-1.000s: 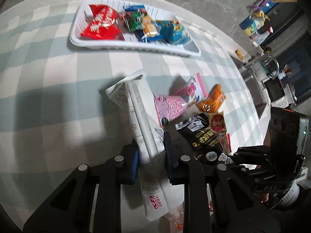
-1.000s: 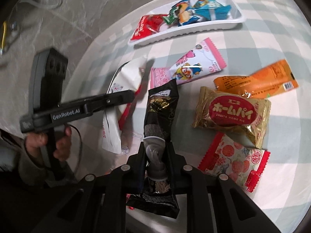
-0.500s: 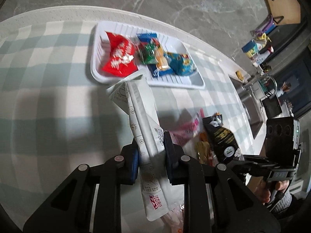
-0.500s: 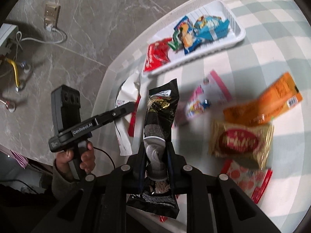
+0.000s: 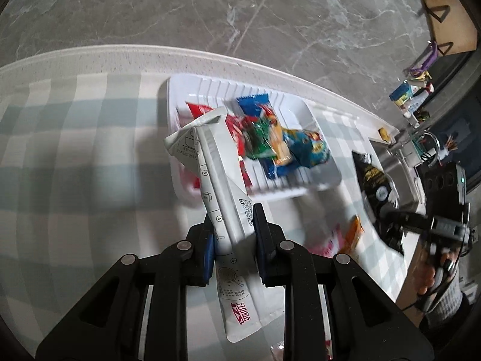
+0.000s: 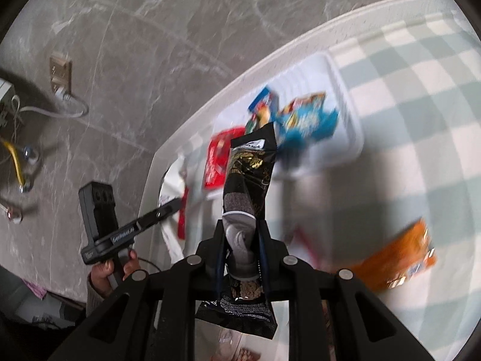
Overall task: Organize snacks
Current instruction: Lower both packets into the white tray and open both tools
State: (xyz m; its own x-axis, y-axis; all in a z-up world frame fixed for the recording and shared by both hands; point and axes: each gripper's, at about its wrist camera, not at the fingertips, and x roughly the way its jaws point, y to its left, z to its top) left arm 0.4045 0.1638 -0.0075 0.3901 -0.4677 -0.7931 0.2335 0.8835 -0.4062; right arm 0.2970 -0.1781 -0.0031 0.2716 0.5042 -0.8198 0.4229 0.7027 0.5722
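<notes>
Two grippers are up over a worktop covered in a pale green-and-white check cloth, with grey marbled floor beyond its rounded edge. A white ribbed tray sits near that edge and holds a red pack, a green-and-orange pack and a blue pack, crowded together and overlapping.

Left gripper: fingers clenched on a white pouch, gripped near its middle; its top end shows in front of the tray's near-left corner, clear of the cloth.

Right gripper: fingers clenched on a black pouch, held upright, its top end in line with the tray's packs.

Left view only: shelving with bottles at far right, a metal sink beside the worktop, and a pink pack lying on the cloth next to an orange pack.

Right view only: a wall socket with white cable and a yellow wire on the floor at left. The orange pack is blurred here; the tray is too.
</notes>
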